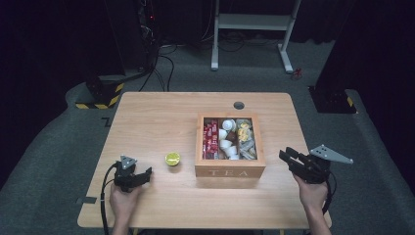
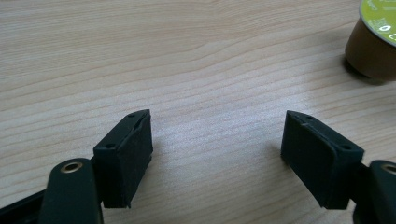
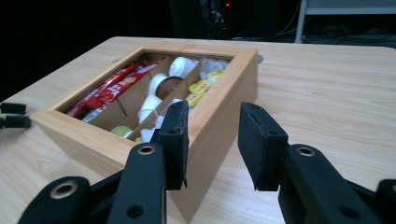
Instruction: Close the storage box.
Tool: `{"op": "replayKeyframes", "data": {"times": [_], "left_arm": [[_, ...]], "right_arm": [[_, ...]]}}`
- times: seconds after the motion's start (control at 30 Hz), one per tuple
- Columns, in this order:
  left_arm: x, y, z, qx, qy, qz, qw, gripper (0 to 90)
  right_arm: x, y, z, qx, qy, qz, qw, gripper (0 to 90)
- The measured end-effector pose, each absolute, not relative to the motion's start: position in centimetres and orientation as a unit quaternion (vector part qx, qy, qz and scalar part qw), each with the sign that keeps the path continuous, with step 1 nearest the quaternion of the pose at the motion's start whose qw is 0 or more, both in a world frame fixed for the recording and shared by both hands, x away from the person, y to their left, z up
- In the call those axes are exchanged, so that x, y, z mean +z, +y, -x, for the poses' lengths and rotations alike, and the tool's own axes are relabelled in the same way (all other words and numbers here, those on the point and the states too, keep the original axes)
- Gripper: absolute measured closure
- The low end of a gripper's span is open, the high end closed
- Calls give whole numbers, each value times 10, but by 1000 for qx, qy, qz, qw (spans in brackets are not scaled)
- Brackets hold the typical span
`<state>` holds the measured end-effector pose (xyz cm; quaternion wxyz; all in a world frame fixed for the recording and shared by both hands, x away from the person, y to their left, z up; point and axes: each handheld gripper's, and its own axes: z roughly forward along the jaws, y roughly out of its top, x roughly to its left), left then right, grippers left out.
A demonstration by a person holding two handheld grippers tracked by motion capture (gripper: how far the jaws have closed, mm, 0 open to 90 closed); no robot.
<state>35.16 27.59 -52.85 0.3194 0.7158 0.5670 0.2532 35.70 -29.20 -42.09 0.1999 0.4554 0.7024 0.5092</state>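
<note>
Wooden table, one tea box, one capsule

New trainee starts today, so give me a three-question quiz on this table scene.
1. True or false: the capsule lies inside the tea box.
2. Which gripper is nearer the capsule: A left, B right?
3. Fill in: the red sachets lie in the box's ____ compartment, seen from above.

Key: 1 false, it stands on the table; 2 A; 3 left.
</note>
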Motion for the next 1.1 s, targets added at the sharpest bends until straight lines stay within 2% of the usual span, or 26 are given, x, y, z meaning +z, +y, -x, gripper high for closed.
{"op": "replayKeyframes", "data": {"times": [0.47,1.1], "left_arm": [[-528,276,-352,253,567,-716,319,253],[-528,276,-352,253,567,-716,319,252]], "right_arm": [[-432,-309,-355,495,692,-482,209,655],[-470,-315,-363,448,705,-512,200,717]]}}
